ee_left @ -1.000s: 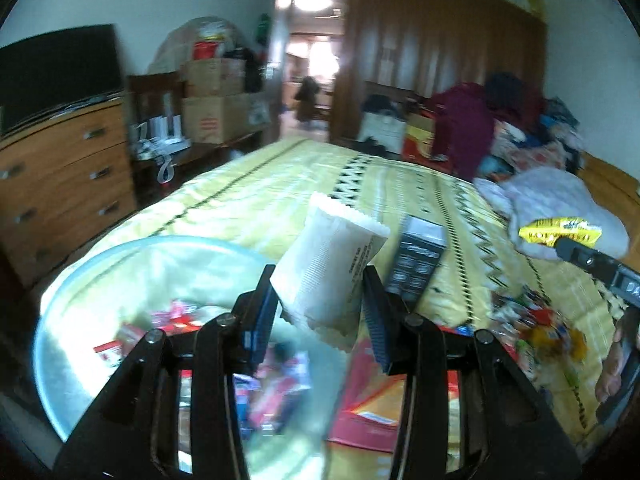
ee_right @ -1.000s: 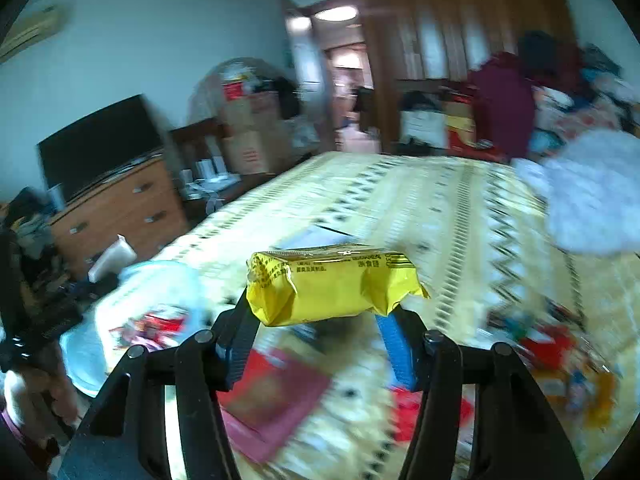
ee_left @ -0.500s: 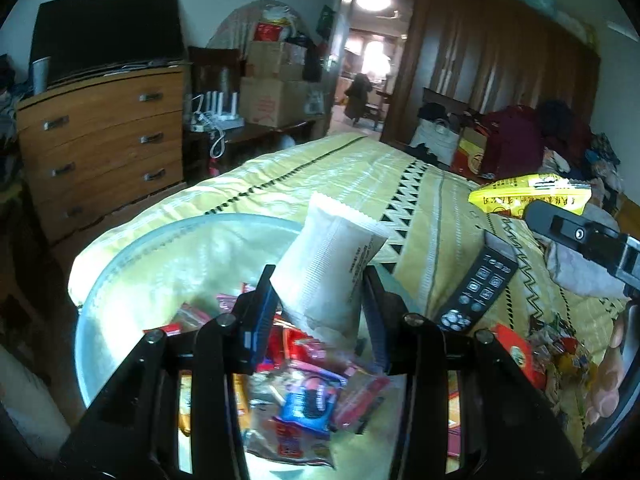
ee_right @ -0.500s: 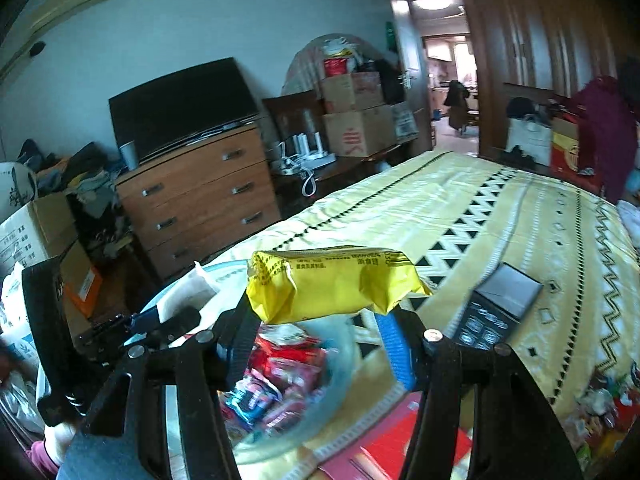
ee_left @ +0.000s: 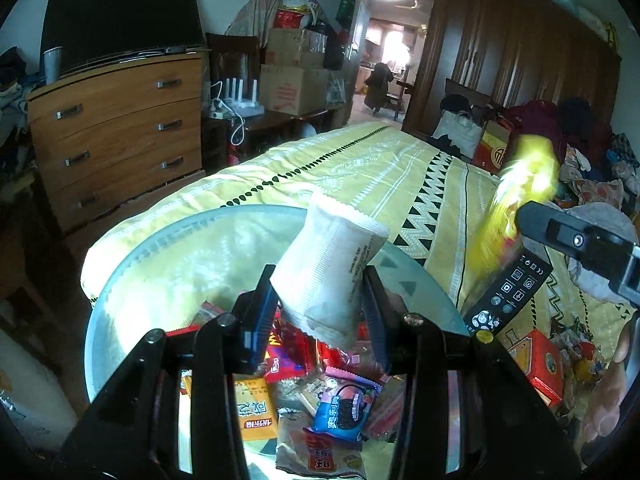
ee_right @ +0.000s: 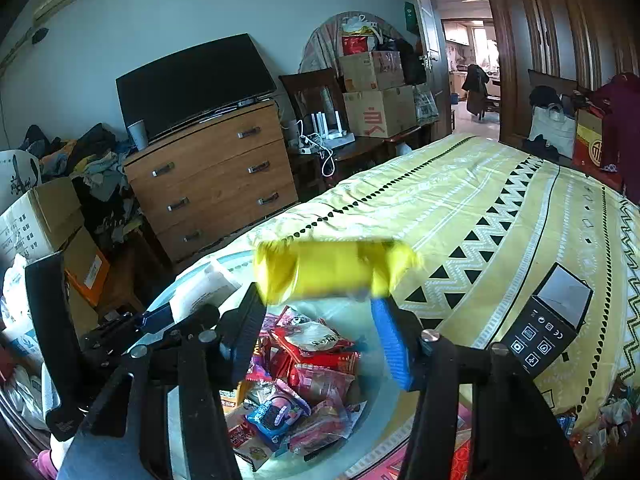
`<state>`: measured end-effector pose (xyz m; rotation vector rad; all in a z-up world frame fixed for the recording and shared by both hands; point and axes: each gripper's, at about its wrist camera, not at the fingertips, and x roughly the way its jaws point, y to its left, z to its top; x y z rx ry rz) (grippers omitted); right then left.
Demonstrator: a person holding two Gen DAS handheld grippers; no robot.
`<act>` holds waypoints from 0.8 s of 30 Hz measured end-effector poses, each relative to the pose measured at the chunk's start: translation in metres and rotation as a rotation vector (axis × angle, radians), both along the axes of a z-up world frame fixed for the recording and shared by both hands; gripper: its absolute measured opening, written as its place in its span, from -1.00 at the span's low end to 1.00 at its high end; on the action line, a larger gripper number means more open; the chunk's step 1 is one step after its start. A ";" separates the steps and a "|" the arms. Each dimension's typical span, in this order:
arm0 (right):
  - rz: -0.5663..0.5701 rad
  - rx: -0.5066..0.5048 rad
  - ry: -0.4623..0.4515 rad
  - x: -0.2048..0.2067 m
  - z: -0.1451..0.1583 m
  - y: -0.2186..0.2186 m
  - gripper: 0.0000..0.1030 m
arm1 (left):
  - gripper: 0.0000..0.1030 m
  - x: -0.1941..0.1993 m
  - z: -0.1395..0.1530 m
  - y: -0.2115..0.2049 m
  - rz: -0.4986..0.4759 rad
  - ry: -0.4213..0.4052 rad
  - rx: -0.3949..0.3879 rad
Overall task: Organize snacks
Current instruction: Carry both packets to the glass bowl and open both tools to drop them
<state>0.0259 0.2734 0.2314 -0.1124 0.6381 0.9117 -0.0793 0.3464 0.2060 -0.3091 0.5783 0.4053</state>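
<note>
My left gripper point(ee_left: 320, 292) is shut on a white snack packet point(ee_left: 332, 268) and holds it upright over the pale blue bowl point(ee_left: 132, 264), which holds several wrapped snacks point(ee_left: 340, 404). My right gripper point(ee_right: 316, 320) has its jaws spread over the same bowl point(ee_right: 376, 400). The yellow snack packet point(ee_right: 332, 268) is motion-blurred just beyond the fingertips and looks loose. In the left wrist view the yellow packet point(ee_left: 516, 208) is a blur at the right, by the right gripper's finger. The white packet also shows in the right wrist view point(ee_right: 204, 292).
A black remote point(ee_right: 548, 320) lies on the yellow patterned bedspread point(ee_right: 500, 200) right of the bowl. Red boxes and loose snacks point(ee_left: 540, 360) lie at the right. A wooden dresser point(ee_right: 216, 176) with a TV stands beyond the bed's left edge.
Both grippers moved over the bowl. The right gripper's jaws have opened and the yellow packet, held firmly before, is now blurred in motion. The left gripper still holds the white packet.
</note>
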 end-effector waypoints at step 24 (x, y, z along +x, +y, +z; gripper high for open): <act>0.024 -0.009 0.022 -0.005 -0.002 0.007 -0.10 | 0.10 0.010 -0.017 0.012 0.055 0.102 0.019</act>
